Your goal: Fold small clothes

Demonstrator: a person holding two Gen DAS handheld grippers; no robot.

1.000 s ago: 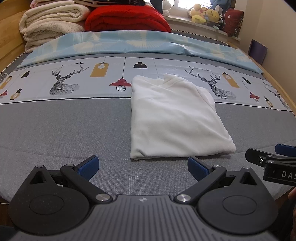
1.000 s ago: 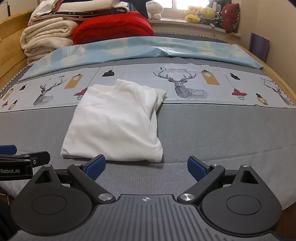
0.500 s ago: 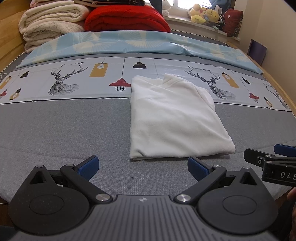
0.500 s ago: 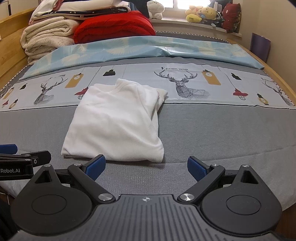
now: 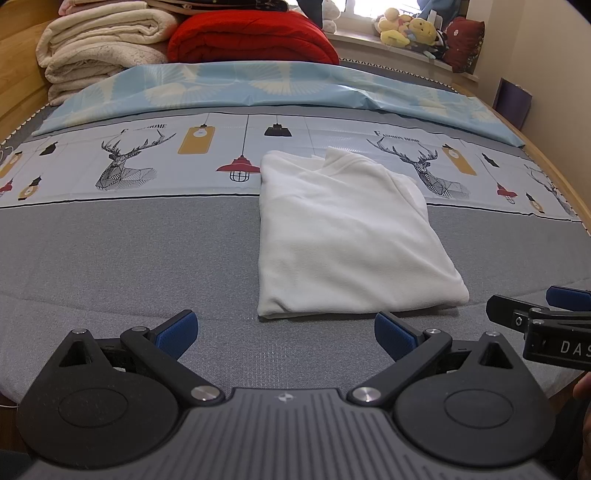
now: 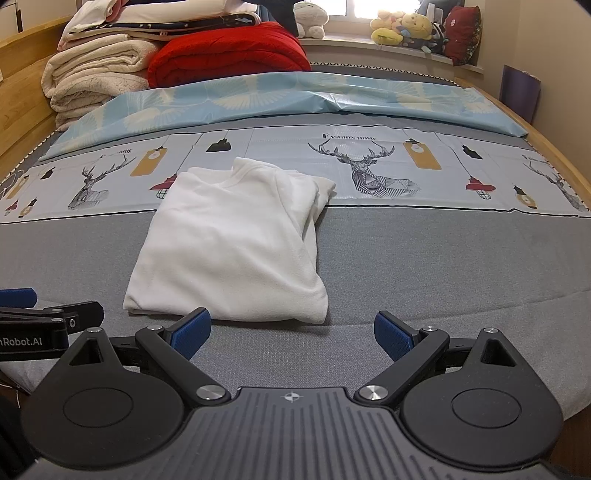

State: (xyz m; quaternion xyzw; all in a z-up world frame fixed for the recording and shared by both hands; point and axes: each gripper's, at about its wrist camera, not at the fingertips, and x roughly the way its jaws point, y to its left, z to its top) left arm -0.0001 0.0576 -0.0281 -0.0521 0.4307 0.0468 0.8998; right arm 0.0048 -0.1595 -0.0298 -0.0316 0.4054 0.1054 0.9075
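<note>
White shirt (image 5: 347, 236) lies folded flat on the bed (image 5: 129, 258), its collar end over the printed deer-and-lamp strip (image 5: 125, 162), the rest on the grey sheet. Seen from the right wrist, the shirt (image 6: 232, 243) has a tucked sleeve layer along its right edge. Left claw (image 5: 286, 330) is spread wide, empty, blue pads (image 5: 177, 328) apart, low above the grey sheet just short of the shirt's near hem, not touching it. Right claw (image 6: 291, 330) is also spread wide and empty, just short of the shirt's near-right corner; its left pad sits in front of the hem, contact unclear. Each claw shows at the edge of the other's view, to either side of the shirt's near edge. Beyond the shirt, past the printed strip, a light blue quilt (image 5: 258, 85) lies across the bed. Further back from the shirt, a red blanket (image 5: 251, 40) and cream folded blankets (image 5: 99, 44) are stacked at the headboard end. Plush toys (image 6: 402, 26) sit on the window sill behind those.
</note>
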